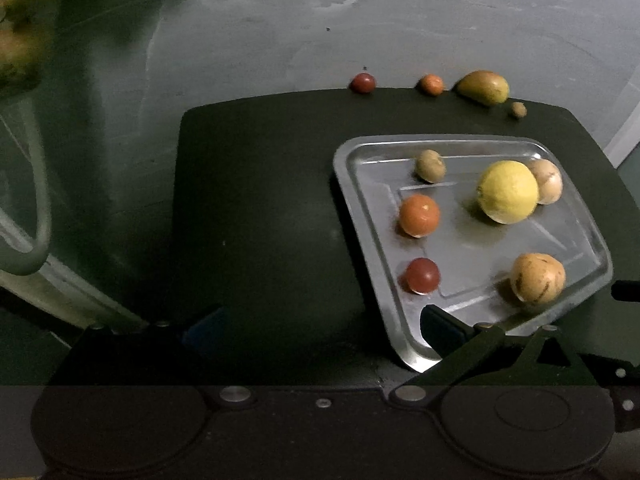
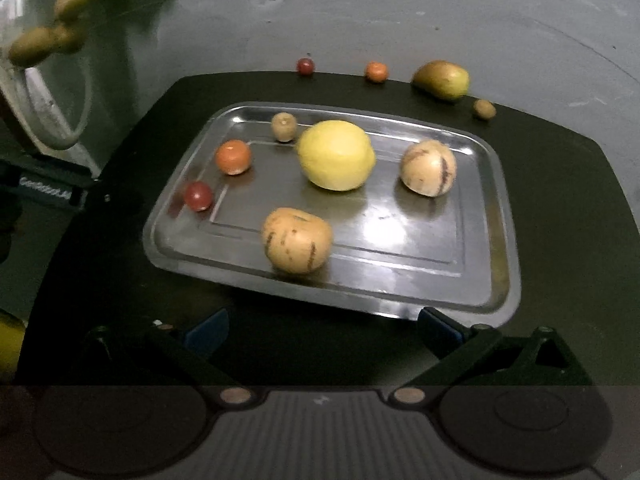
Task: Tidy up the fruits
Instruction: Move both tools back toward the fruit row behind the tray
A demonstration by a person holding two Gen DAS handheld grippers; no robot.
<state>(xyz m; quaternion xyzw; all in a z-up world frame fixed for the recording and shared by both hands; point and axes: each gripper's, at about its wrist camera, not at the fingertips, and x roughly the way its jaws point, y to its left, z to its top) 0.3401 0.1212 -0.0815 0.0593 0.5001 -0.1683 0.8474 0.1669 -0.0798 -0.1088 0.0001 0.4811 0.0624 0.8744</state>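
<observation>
Right wrist view: a metal tray (image 2: 496,216) on a dark mat (image 2: 560,184) is seen holding six fruits, the yellow lemon (image 2: 336,155) central. Four more fruits (among them a mango (image 2: 442,79)) are lined up beyond the tray, probably awaiting collection. Both the right gripper (image 2: 322,330) and the left gripper (image 1: 320,328) are spread wide and empty, short of the tray; nothing is seen blocking the way.

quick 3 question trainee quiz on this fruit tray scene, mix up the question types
1. True or false: the large yellow lemon lies on the rectangular metal tray.
2. How many fruits lie on the tray? A four, B six, C eight.
3. Fill in: the small red round fruit on the tray sits next to the small ___ round fruit.

Key: 1 true. 2 B. 3 orange.
</observation>
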